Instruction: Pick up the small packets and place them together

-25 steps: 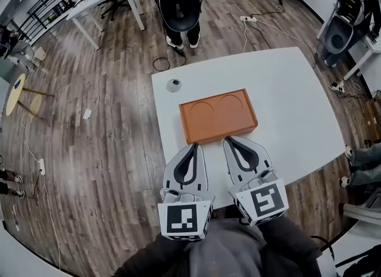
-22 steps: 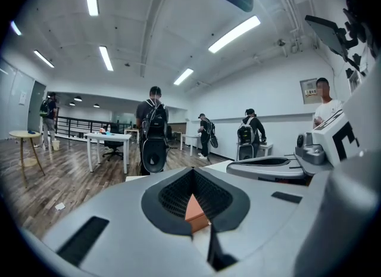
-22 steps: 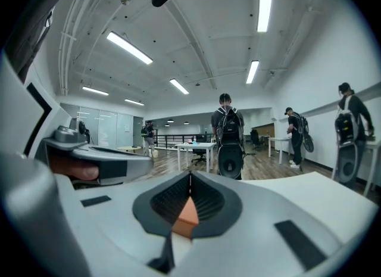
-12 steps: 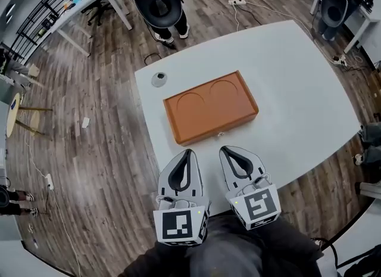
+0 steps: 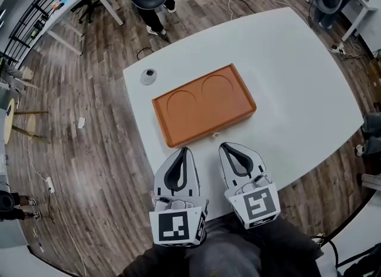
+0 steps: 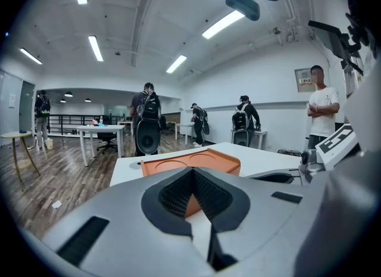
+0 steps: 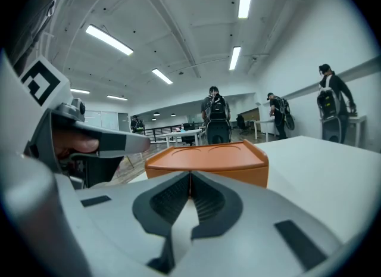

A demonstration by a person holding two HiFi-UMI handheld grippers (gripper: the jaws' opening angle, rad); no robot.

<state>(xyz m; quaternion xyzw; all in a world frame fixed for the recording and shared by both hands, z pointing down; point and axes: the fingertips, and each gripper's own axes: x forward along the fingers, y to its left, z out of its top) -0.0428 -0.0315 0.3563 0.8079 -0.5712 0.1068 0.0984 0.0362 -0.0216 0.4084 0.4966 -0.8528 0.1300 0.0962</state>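
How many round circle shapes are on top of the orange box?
2. Both are pressed into the top of the orange box, side by side: the left circle near one end, the right circle near the other. None seems hidden.

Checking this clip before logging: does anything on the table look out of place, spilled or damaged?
Nothing is spilled or damaged. The orange box sits closed on the white table, with a small round grey object near the table's corner. One oddity: no packets are in view.
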